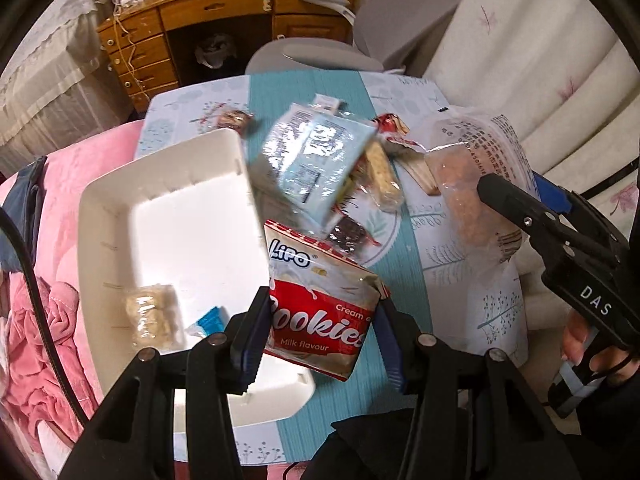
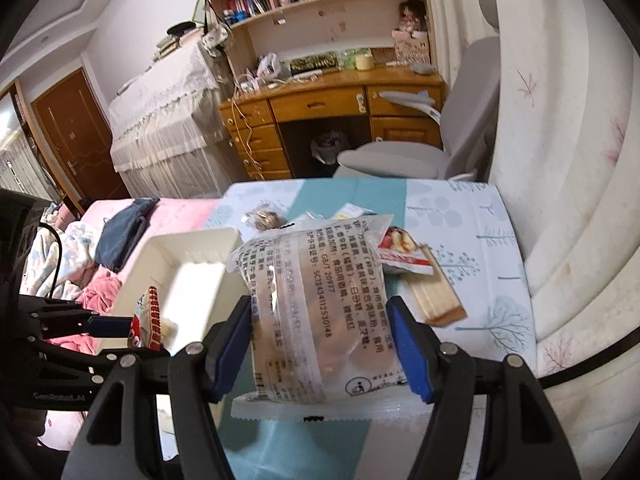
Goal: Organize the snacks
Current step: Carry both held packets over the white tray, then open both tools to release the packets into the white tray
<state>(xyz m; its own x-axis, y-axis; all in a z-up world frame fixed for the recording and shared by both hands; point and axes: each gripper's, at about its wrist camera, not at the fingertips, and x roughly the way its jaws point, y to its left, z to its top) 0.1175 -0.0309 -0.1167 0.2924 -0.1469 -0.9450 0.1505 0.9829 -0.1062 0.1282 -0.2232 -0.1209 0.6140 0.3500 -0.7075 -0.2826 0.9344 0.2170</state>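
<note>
Left claw [image 1: 320, 336]: pads closed on cookie pack [image 1: 320, 304], pinched across lower half, held just right of white tray [image 1: 116, 216]; light, crinkly film, contents brittle

Right claw [image 2: 322, 344]: closed on clear snack bag [image 2: 316, 312] mid-body, raised over desk [image 2: 480, 216]; soft, slippery, crushable

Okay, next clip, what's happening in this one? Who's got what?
A person is sorting snacks into a white bin with two handheld grippers. The left gripper is shut on a red Lipo cookies pack, held at the bin's edge. The right gripper is shut on a clear bag printed with text. Two wrapped snacks already lie in the bin; more packets wait on the table.
</note>
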